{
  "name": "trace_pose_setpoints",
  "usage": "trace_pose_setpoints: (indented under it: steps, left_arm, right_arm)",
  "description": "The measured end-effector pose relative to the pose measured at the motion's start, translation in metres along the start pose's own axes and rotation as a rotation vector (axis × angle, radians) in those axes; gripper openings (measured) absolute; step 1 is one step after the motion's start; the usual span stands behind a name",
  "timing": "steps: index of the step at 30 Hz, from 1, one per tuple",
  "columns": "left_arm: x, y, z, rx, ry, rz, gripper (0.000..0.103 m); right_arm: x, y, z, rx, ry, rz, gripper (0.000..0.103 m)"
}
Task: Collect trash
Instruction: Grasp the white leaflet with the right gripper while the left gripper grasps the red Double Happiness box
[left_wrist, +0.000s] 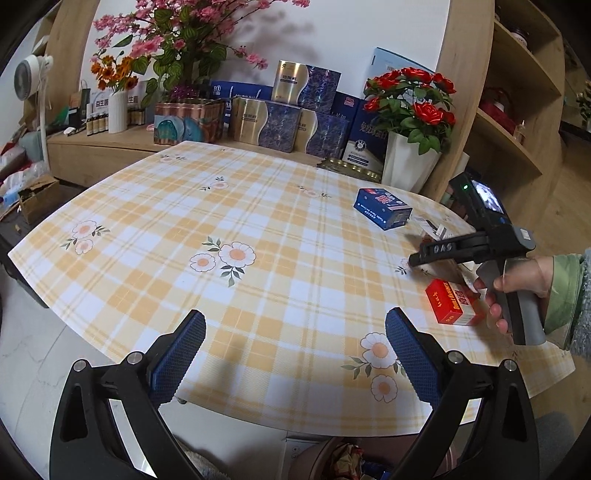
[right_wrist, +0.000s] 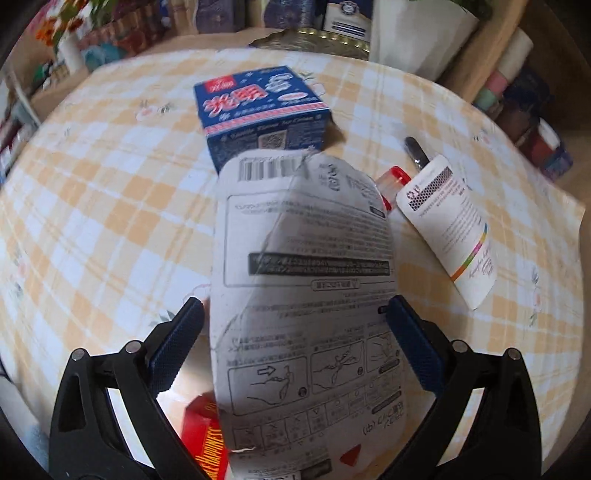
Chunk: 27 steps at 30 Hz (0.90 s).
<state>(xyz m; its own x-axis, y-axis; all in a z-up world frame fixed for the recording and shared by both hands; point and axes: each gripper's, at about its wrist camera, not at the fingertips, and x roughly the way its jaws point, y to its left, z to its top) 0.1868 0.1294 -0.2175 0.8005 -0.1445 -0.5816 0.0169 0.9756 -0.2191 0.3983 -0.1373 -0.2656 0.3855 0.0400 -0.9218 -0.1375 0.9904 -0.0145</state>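
Two risks ahead; my right gripper clamps the white printed packet loosely, so it may slip; left gripper gapes empty.

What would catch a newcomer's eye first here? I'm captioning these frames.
The white printed package between the right gripper's fingers fills the right wrist view. Behind it on the checked tablecloth sits a blue box; a red box lies near the person's hand.
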Motion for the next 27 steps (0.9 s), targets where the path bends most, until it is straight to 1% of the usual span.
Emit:
trace_pose_setpoints:
  steps: [1, 2, 3, 5, 7, 9, 12, 15, 19, 23, 25, 27]
  left_arm:
    - [0.0, -0.001, 0.0, 0.003, 0.002, -0.004, 0.095]
    - [-0.001, -0.003, 0.001, 0.006, 0.003, -0.009, 0.095]
    - [-0.001, -0.005, 0.001, 0.009, 0.003, -0.014, 0.095]
    - [-0.001, -0.011, 0.002, 0.02, 0.009, -0.028, 0.095]
    - [0.0, -0.021, 0.004, 0.039, 0.019, -0.052, 0.095]
    - [0.002, -0.032, 0.006, 0.063, 0.027, -0.07, 0.095]
    - [0.008, -0.053, 0.008, 0.101, 0.052, -0.108, 0.095]
    - [0.017, -0.077, 0.011, 0.141, 0.08, -0.156, 0.095]
    - [0.039, -0.112, 0.014, 0.163, 0.156, -0.227, 0.096]
    - [0.063, -0.142, 0.014, 0.17, 0.214, -0.248, 0.096]
    - [0.078, -0.158, 0.014, 0.166, 0.246, -0.258, 0.096]
    - [0.091, -0.171, 0.014, 0.162, 0.265, -0.253, 0.096]
  right_arm:
    - [-0.003, -0.005, 0.0, 0.025, -0.004, 0.039, 0.087]
    - [-0.007, -0.011, -0.001, 0.046, -0.01, 0.066, 0.082]
    - [-0.01, -0.015, -0.001, 0.058, -0.011, 0.089, 0.076]
    - [-0.02, -0.028, -0.005, 0.086, -0.024, 0.162, 0.066]
    - [-0.034, -0.035, -0.009, 0.083, -0.058, 0.186, 0.048]
    - [-0.051, -0.044, -0.015, 0.086, -0.096, 0.216, 0.041]
    - [-0.074, -0.061, -0.027, 0.085, -0.148, 0.235, 0.03]
    - [-0.089, -0.08, -0.04, 0.08, -0.193, 0.226, 0.028]
    - [-0.108, -0.104, -0.06, 0.113, -0.259, 0.217, 0.028]
    - [-0.126, -0.126, -0.086, 0.178, -0.323, 0.242, 0.028]
    - [-0.13, -0.131, -0.098, 0.19, -0.343, 0.25, 0.028]
    - [-0.135, -0.137, -0.111, 0.202, -0.363, 0.256, 0.028]
